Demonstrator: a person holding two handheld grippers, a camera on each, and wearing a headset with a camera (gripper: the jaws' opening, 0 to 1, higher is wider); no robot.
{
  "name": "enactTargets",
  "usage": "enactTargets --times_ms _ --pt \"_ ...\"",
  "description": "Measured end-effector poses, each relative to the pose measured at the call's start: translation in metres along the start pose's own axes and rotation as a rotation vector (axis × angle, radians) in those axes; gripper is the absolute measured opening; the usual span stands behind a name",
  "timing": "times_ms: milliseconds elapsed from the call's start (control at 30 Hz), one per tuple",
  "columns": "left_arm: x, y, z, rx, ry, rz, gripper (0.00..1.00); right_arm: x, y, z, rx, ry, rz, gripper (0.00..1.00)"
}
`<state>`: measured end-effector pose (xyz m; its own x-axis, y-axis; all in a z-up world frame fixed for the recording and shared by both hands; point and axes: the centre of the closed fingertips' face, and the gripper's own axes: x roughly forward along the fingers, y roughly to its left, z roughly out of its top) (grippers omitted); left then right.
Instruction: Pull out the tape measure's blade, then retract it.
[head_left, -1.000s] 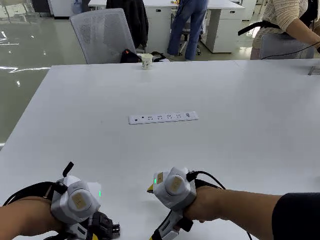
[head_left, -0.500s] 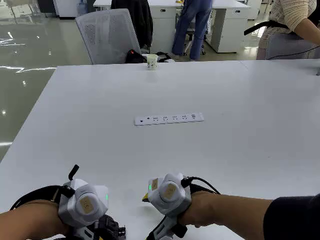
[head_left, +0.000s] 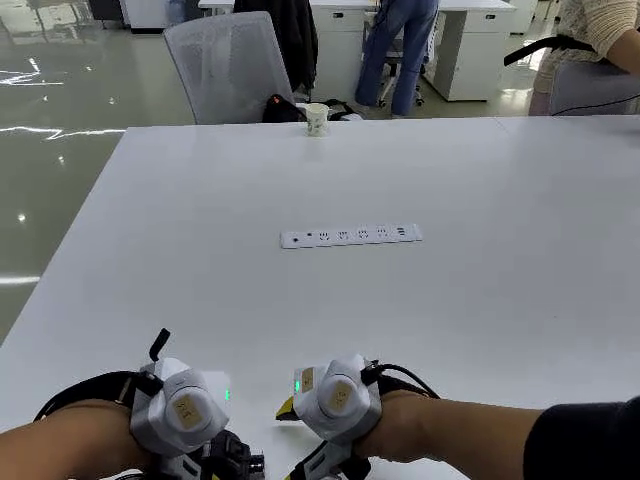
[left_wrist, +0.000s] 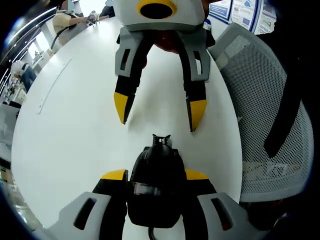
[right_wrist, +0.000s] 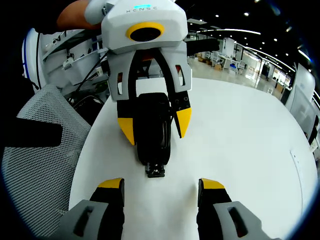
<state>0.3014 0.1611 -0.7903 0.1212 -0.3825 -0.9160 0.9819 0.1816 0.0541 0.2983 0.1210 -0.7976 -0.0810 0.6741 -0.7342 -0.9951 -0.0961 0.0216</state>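
Head view shows you a broad white table (head_left: 200, 250), with both of your grippers low at its near edge, pointed toward each other. Your left gripper (left_wrist: 155, 175) is closed on the black tape measure (left_wrist: 154, 192), gripping the case by its sides over the tabletop, while your right gripper (right_wrist: 161, 184) stands wide and empty, its yellow tips spread apart just short of the case. Smallest of all, the blade's hook (right_wrist: 156, 171) sticks out of the case's front end toward your right gripper, touching neither tip.
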Motion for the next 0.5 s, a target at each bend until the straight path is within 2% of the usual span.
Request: enactTargets --times_ms 100,233,500 --pt "0.0 0.0 0.0 -0.002 -0.003 0.001 0.37 0.005 0.001 -0.001 -0.008 0.007 -0.01 0.46" --pt "0.001 0.0 0.001 -0.006 -0.007 -0.001 0.37 0.011 0.004 -0.003 -0.009 0.014 0.005 0.44" --pt "0.001 0.0 0.002 -0.01 -0.009 -0.003 0.37 0.017 0.004 0.006 -0.031 -0.001 0.001 0.26"
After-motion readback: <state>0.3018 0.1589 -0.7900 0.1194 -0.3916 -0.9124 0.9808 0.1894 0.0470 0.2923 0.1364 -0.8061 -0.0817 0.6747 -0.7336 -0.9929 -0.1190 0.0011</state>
